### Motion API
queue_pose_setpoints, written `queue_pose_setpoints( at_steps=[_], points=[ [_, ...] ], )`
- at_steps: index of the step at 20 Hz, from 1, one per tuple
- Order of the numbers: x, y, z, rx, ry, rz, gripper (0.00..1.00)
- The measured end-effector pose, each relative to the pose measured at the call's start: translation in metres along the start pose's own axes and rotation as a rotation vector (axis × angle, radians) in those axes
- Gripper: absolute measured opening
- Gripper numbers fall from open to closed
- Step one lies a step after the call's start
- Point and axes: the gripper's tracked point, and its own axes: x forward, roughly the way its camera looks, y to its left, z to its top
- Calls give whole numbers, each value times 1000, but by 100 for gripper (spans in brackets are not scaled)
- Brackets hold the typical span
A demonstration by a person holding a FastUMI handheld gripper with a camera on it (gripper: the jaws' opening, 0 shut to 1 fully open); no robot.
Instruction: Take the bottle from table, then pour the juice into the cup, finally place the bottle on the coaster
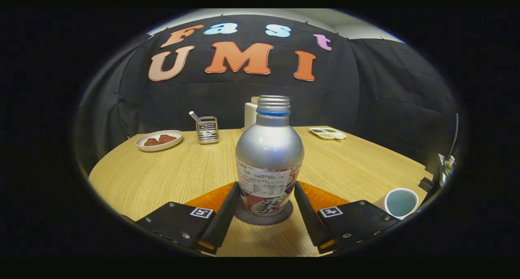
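Observation:
A silver bottle [269, 149] with a printed label and no cap stands upright on a dark round coaster [264, 219] on the wooden table [162, 173]. My gripper [267, 186] has the bottle's lower body between its fingers, and both fingers touch the bottle's sides, so the gripper is shut on it. A white cup [400, 202] with a bluish inside stands on the table to the right of the right finger, near the table's edge.
Beyond the bottle, at the table's back, are a white plate [159, 140] of brown food, a wire holder [207, 129] with a utensil, a white roll [250, 114] and a small divided tray [327, 133]. Black cloth walls the booth.

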Motion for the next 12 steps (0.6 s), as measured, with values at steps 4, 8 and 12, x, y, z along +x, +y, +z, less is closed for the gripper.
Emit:
queue_pose_setpoints(
  at_steps=[4, 8, 12],
  points=[
    [-11, 0, 2, 12, -4, 7, 82],
    [-33, 3, 14, 63, -38, 47, 97],
    [-73, 2, 35, 107, -104, 68, 97]
  ],
)
